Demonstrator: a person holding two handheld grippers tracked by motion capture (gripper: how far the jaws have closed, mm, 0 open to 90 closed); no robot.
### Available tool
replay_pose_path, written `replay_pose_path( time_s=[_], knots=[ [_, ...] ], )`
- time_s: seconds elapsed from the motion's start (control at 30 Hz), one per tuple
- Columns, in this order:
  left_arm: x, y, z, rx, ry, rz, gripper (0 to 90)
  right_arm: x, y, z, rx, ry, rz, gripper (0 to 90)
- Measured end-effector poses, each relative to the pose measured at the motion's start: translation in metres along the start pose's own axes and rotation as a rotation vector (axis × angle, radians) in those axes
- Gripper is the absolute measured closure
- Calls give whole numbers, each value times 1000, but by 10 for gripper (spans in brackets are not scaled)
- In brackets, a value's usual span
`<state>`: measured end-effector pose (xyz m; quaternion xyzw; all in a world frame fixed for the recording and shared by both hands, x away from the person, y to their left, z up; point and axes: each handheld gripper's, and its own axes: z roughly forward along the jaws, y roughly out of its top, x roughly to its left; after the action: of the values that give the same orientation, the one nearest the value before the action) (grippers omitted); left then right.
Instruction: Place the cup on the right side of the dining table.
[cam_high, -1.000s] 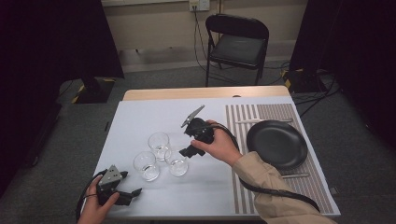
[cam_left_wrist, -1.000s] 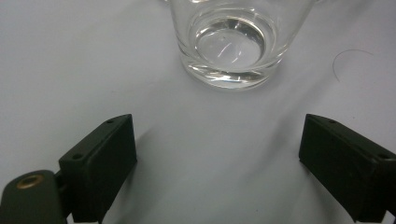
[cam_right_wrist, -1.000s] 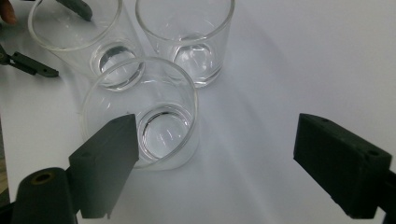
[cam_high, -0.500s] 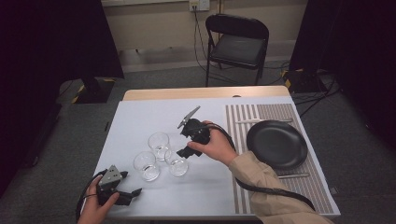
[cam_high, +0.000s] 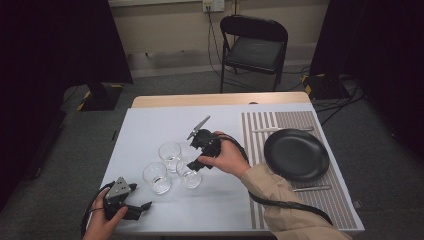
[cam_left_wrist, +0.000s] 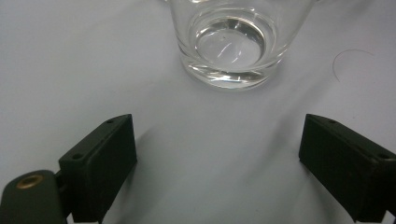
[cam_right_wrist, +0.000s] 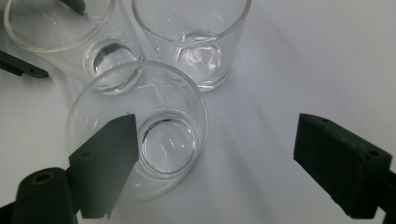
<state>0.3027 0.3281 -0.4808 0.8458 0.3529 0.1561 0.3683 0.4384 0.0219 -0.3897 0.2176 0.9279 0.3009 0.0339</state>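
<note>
Right gripper (cam_high: 196, 164), a black two-jaw tool held in the person's right hand (cam_high: 225, 159), sits at the centre of the high view with its jaws spread wide and nothing clamped between them. In the right gripper view one jaw stands over the rim of the nearest small clear drinking glass (cam_right_wrist: 136, 140), low and left of centre, while the other jaw is far off at the lower right, apart from any glass. Two more clear glasses stand just beyond it at the top of that view, one at the upper left (cam_right_wrist: 70, 35) and one at the top centre (cam_right_wrist: 194, 37), all three upright on the pale white table (cam_high: 150, 130). Left gripper (cam_high: 131, 209), at the lower left of the high view in the person's left hand (cam_high: 102, 225), also has its jaws parted and empty, facing a glass ahead. A round black plate (cam_high: 296, 155) lies on a striped grey placemat (cam_high: 260, 135) at the right.
</note>
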Motion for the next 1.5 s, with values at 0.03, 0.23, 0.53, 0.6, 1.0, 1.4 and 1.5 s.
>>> replay_pose_path(
  time_s=[0.03, 0.23, 0.53, 0.6, 1.0, 1.4, 1.5],
  knots=[
    [0, 0, 0, 0, 0, 0, 102, 0, 0, 1, 3, -1, 2, 134],
    [0, 0, 0, 1, 0, 1, 102, -1, -2, 6, 14, -2, 16, 133],
    [0, 0, 0, 0, 0, 0, 102, -3, -4, 12, 18, -7, 33, 134],
    [0, 0, 0, 1, -1, 1, 102, -3, -5, 14, 24, -10, 38, 134],
    [0, 0, 0, 2, 0, 3, 102, -4, -7, 22, 38, -8, 50, 162],
    [0, 0, 0, 2, 0, 3, 102, -3, -7, 26, 52, -11, 85, 360],
    [0, 0, 0, 4, -1, 4, 102, -3, -7, 27, 50, -5, 83, 412]
  ],
)
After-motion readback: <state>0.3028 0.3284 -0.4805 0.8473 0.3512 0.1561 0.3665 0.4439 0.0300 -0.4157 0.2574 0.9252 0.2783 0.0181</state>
